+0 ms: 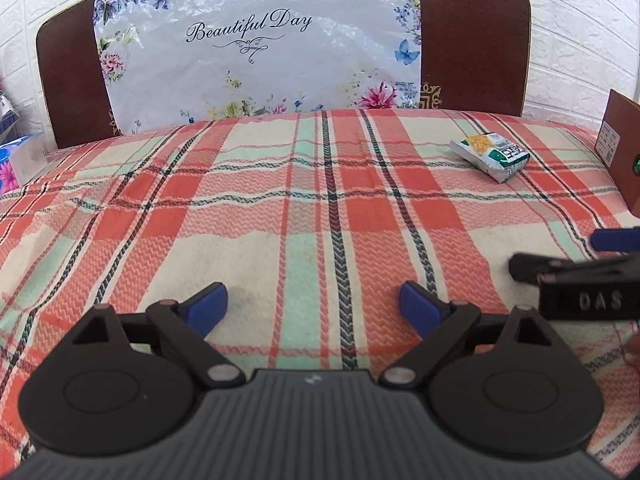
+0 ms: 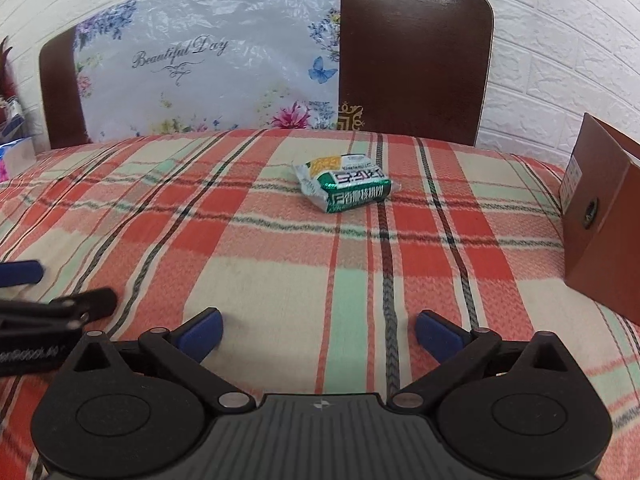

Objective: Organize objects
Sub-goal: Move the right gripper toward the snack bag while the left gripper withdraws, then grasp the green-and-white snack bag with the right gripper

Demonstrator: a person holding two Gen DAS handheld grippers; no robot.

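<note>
A small green and white snack packet (image 2: 346,186) lies on the plaid cloth, straight ahead of my right gripper (image 2: 318,334) and well beyond its tips. In the left wrist view the same packet (image 1: 490,155) lies far off to the upper right. My left gripper (image 1: 314,306) hovers low over bare cloth with its blue pads wide apart and nothing between them. The right gripper is open too and holds nothing. Each gripper shows at the edge of the other's view: the right gripper (image 1: 560,256) at the right edge, the left gripper (image 2: 60,284) at the left edge.
A brown cardboard box (image 2: 600,232) stands at the right edge of the plaid-covered table (image 2: 280,264). A flowered plastic bag (image 1: 256,40) hangs over a dark chair back (image 2: 412,52) behind the table. White brick wall behind. Some flowered packaging (image 1: 16,160) sits at the far left.
</note>
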